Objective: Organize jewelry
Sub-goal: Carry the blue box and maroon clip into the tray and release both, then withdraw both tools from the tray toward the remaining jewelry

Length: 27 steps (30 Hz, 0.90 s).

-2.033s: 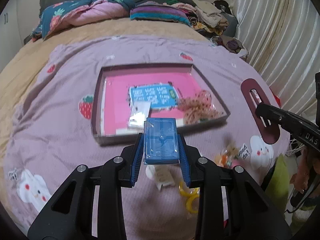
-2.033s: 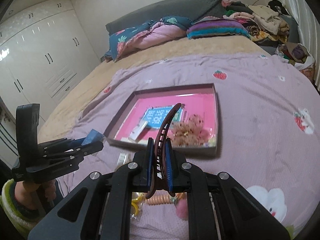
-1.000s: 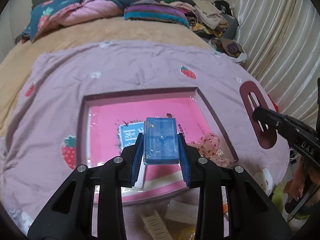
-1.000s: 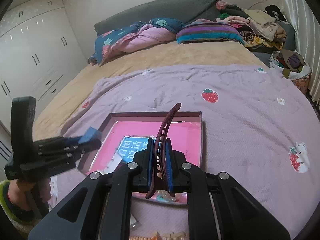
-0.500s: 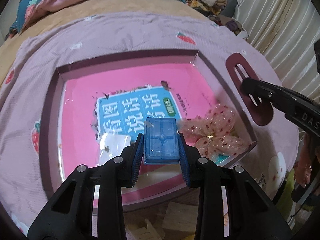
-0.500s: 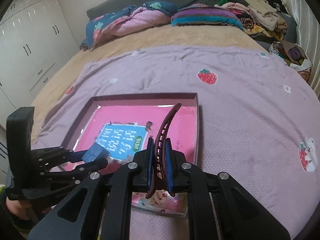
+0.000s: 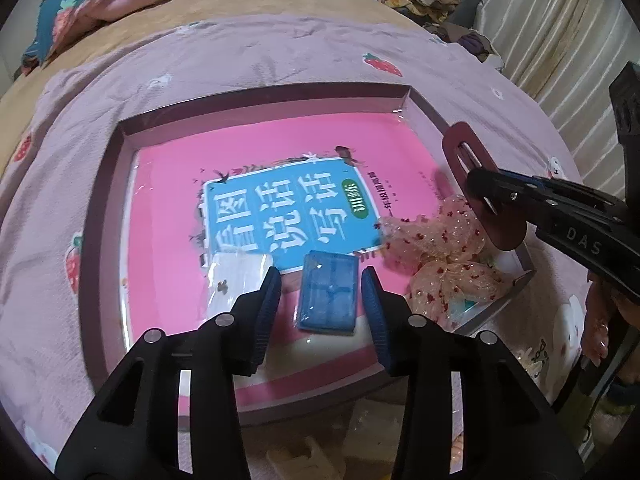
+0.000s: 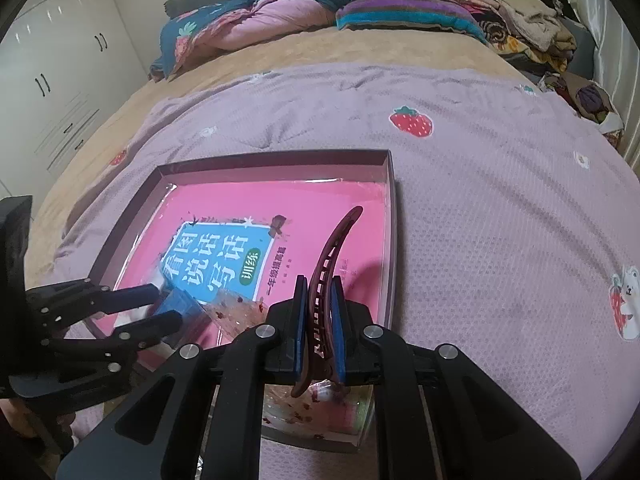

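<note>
A shallow brown tray (image 7: pixel 100 208) with a pink book lining it lies on the bed. A small blue box (image 7: pixel 329 293) lies in the tray, between the open jaws of my left gripper (image 7: pixel 321 300), which no longer touch it. The box also shows in the right wrist view (image 8: pixel 180 307). My right gripper (image 8: pixel 319 320) is shut on a dark red hair clip (image 8: pixel 330 264), held over the tray's right side. The clip also shows in the left wrist view (image 7: pixel 476 184). A sheer pink bow (image 7: pixel 440 256) and a small clear packet (image 7: pixel 236 276) lie in the tray.
The tray (image 8: pixel 392 216) rests on a lilac strawberry quilt (image 8: pixel 500 200). Loose small items (image 7: pixel 312 456) lie on the quilt in front of the tray. Pillows and piled clothes (image 8: pixel 520 20) are at the head of the bed. A wardrobe (image 8: pixel 52 80) stands at the left.
My left gripper lowered the blue box into the tray and opened, so the box now lies free. My right gripper moved closer over the tray, still holding the clip.
</note>
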Motion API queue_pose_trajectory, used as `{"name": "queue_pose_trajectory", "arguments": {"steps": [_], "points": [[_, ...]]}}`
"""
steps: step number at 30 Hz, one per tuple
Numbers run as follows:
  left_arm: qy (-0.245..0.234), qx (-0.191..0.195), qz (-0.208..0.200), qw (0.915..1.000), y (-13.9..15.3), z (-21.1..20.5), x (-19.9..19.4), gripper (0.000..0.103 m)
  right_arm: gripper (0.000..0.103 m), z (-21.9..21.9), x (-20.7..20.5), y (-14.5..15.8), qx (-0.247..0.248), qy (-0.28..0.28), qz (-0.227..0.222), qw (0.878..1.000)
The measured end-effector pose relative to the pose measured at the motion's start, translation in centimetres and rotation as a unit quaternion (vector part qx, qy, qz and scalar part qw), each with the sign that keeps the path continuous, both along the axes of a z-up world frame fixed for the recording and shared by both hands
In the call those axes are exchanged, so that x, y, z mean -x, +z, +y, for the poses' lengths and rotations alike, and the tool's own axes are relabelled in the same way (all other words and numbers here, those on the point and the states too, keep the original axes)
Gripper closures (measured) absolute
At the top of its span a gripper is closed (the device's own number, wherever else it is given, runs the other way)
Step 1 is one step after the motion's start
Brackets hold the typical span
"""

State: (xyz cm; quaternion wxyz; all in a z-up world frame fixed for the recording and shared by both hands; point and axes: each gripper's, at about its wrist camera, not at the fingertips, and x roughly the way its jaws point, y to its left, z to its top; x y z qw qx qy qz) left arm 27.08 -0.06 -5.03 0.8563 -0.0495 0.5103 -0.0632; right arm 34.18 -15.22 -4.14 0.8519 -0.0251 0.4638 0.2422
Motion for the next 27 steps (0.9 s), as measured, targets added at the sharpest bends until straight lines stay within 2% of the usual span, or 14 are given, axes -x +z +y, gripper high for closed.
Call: {"name": "queue_pose_trajectory", "arguments": {"steps": [6,8,10,14,16,19,24,25,27], "points": [[0.016,-0.002,-0.008,0.9998,0.7,1.2,1.0,0.063,0.091,-0.3,0.3,-0.4,0.0,-0.006,0.008,1.0],[0.021,0.0,-0.01,0.9997,1.0,1.5,1.2,0.06,0.087,-0.5,0.6,-0.2,-0.001,-0.007,0.008,1.0],[0.026,0.002,-0.014,0.9996,1.4,1.8,1.5,0.057,0.072,-0.7,1.0,0.2,-0.004,-0.008,0.002,1.0],[0.032,0.001,-0.024,0.9992,2.4,2.0,2.3,0.053,0.067,-0.8,1.8,1.5,0.001,-0.007,-0.019,1.0],[0.034,0.0,-0.03,0.999,3.0,2.0,2.8,0.048,0.054,-0.9,2.3,2.2,0.003,-0.008,-0.03,1.0],[0.037,-0.002,-0.04,0.9985,4.0,1.9,3.4,0.042,0.041,-1.2,3.4,3.8,-0.001,-0.011,-0.052,0.999],[0.043,-0.005,-0.062,0.9971,6.2,1.9,4.8,0.028,0.022,-1.9,5.4,6.4,-0.007,-0.017,-0.087,0.996],[0.045,-0.005,-0.066,0.9968,6.5,1.9,5.0,0.023,0.018,-2.1,5.9,7.0,-0.009,-0.019,-0.094,0.995],[0.047,-0.004,-0.076,0.996,7.4,1.9,5.5,0.02,0.016,-2.3,6.5,7.9,-0.01,-0.022,-0.107,0.994]]}}
